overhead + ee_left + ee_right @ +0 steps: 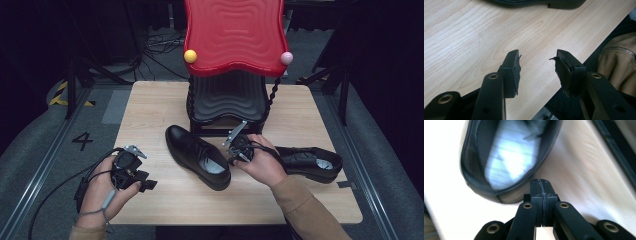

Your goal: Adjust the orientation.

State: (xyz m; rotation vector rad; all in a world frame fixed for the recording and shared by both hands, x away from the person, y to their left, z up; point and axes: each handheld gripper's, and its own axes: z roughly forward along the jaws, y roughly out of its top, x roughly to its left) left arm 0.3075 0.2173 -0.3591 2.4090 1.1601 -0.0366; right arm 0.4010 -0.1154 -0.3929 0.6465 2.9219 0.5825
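Note:
A black dress shoe (197, 156) lies on the wooden table (150, 105), toe pointing far left, with its pale insole showing. A second black shoe (310, 162) lies at the right. My right gripper (232, 160) hovers just right of the first shoe's heel opening. In the right gripper view its jaws (541, 181) are shut with nothing between them, right at the rim of that shoe (509, 157). My left gripper (146, 183) is at the table's front left. Its jaws (537, 56) stand open over bare wood, nothing between them, and a shoe sole (536, 3) lies farther off.
A shoe rack with a red wavy top (235, 35) and a black shelf (227, 100) stands at the table's back centre. A tan sleeve (619, 60) hangs past the table's near edge. Cables lie on the floor behind the table.

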